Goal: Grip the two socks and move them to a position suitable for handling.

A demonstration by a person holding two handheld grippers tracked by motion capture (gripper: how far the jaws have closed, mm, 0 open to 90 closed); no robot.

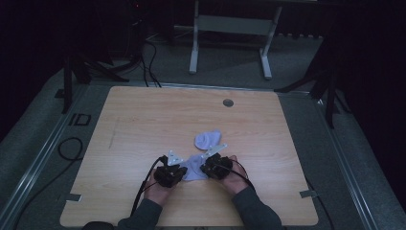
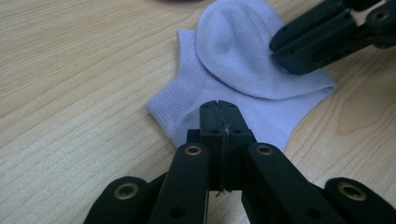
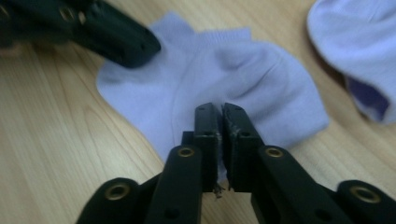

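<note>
Pale lilac knit lying on the wooden table (image 1: 143, 120): near sock (image 1: 194, 167) resting flat by the front edge, between both tools. Left of that sock, left gripper (image 1: 178, 168) pinching its edge, jaws pressed fully together on the fabric. Right of that sock, right gripper (image 1: 207, 167) sitting over its opposite edge, jaws standing a narrow slit apart. Beyond that sock, second sock (image 1: 207, 139) lying loose.
</note>
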